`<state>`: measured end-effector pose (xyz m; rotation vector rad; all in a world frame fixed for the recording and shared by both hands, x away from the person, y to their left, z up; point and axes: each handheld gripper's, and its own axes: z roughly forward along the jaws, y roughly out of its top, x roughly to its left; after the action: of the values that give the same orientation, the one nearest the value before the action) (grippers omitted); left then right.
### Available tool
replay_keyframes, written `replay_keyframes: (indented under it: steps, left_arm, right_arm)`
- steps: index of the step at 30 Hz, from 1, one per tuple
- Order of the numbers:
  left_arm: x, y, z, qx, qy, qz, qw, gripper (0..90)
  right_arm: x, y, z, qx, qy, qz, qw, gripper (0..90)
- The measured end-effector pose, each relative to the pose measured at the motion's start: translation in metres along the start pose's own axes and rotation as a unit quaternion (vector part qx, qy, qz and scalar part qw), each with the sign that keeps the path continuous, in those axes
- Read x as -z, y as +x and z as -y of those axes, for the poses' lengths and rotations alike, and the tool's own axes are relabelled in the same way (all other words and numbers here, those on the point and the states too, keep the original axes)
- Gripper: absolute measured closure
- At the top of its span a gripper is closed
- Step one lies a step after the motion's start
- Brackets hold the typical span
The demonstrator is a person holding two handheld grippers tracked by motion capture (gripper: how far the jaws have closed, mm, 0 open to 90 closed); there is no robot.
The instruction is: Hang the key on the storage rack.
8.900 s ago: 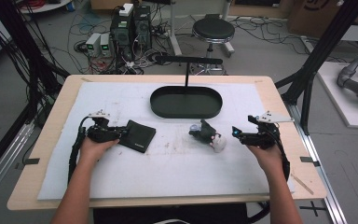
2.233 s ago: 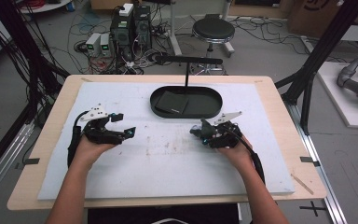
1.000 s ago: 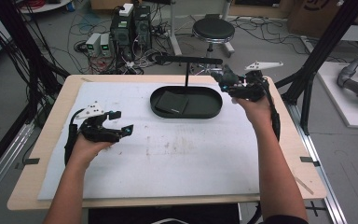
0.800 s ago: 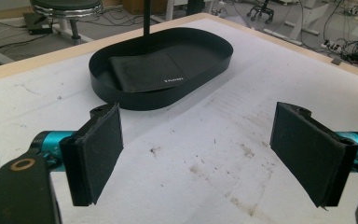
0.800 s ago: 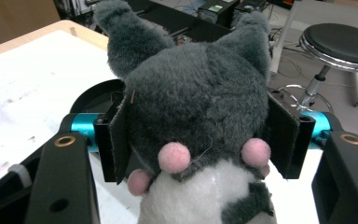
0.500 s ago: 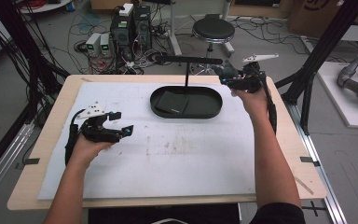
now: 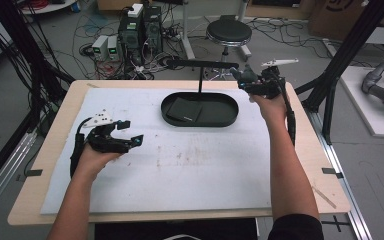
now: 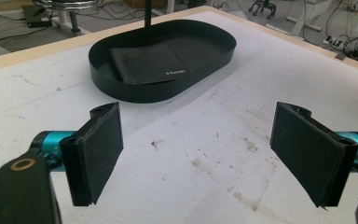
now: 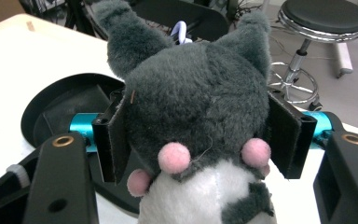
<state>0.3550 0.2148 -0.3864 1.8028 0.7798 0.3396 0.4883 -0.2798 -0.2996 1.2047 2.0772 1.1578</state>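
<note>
Our right tool (image 9: 200, 140) squeezes the plush cat (image 9: 196, 116) near the far right corner; the wallet (image 7: 184, 109) already lies in the tray (image 7: 230, 112), and our left tool (image 8: 200, 154) waits wide apart.

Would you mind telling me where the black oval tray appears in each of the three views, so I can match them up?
High view: black oval tray sits at upper centre of the table.
Left gripper view: the tray's wall is at upper centre, beyond the open fingers.
Right gripper view: its rim peeks out left of the plush toy.
Shared landmark: the dark wallet lying inside the tray.
</note>
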Motion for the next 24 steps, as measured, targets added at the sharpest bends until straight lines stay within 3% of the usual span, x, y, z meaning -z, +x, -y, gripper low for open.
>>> replay_keyframes:
  steps: [8,16,24]
  left_arm:
    - [0.0001,0.0013,0.0015,0.003,0.001,-0.002,1.0000,17.0]
    - [-0.0010,0.0008,0.0017,0.001,0.005,0.000,1.0000,17.1]
    - [-0.0011,0.0001,0.0013,0.001,0.004,0.001,1.0000,17.0]
  right_arm:
    - [-0.0035,-0.0039,0.0009,-0.001,-0.001,0.015,0.9999,32.7]
    - [-0.0049,-0.0005,0.0008,0.006,0.003,0.025,0.9997,21.8]
    - [0.0015,0.0009,0.0003,0.006,-0.001,0.028,0.9996,20.5]
